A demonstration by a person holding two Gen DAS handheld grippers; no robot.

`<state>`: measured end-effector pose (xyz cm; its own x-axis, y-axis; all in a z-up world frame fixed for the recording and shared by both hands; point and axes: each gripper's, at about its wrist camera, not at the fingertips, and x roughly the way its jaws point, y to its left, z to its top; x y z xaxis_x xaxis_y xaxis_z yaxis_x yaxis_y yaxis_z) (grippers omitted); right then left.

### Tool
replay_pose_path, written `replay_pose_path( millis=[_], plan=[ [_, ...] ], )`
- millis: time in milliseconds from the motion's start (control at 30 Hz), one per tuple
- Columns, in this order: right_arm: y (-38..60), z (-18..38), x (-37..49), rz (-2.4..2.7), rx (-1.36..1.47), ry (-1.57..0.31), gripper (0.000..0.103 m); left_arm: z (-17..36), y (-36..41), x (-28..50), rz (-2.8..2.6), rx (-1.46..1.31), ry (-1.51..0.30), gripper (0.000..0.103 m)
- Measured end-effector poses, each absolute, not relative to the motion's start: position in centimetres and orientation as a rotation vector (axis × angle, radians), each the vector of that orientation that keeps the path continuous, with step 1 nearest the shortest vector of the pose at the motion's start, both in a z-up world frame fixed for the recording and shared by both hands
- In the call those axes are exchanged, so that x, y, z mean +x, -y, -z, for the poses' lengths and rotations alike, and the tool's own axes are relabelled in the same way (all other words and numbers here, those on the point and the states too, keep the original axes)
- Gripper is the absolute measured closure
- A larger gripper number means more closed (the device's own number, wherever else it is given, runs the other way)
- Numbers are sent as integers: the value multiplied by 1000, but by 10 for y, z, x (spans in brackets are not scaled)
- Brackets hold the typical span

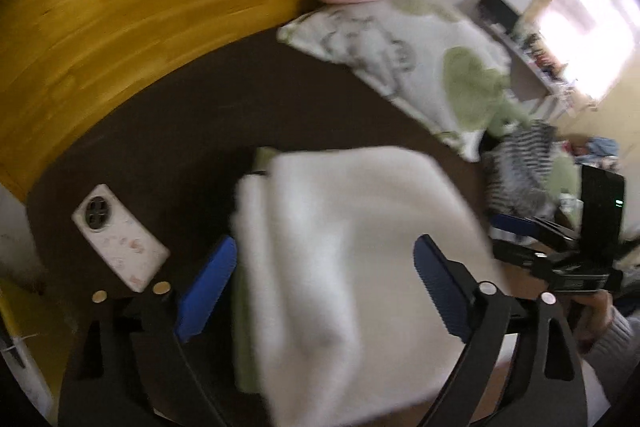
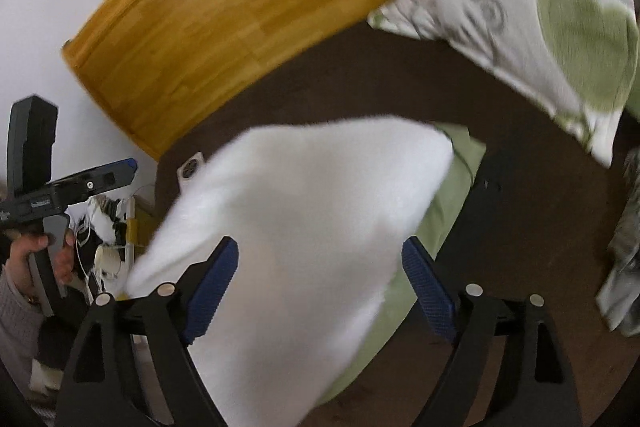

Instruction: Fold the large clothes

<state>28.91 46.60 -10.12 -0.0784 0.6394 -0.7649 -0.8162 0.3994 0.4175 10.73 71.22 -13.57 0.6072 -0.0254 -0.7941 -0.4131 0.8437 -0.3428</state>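
While the white garment (image 1: 352, 247) lies folded in a thick stack on the dark bed (image 1: 160, 147), both tools, left (image 1: 324, 287) and right (image 2: 320, 283), gape wide above it, holding nothing; this fold looks done; a striped garment (image 1: 516, 171) seemingly remains.

Folded white garment (image 1: 340, 247) on dark bedspread (image 1: 180, 147), phone (image 1: 120, 237) beside, jaws wide
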Motion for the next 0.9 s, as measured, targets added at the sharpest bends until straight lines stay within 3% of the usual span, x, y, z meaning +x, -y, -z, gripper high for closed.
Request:
replay_pose_path(
  millis=[333,700,900],
  plan=[
    [-500,122,289,-1227,-324,-1072,20,171,-634,102,-75,-583,-889,13],
    [-560,197,303,-1145,-515,-1110,18,223,-627,57,-156,-655,-802,7],
    [-559,210,312,-1135,-467,-1147,16,234,-610,54,-166,-512,-839,8]
  ],
)
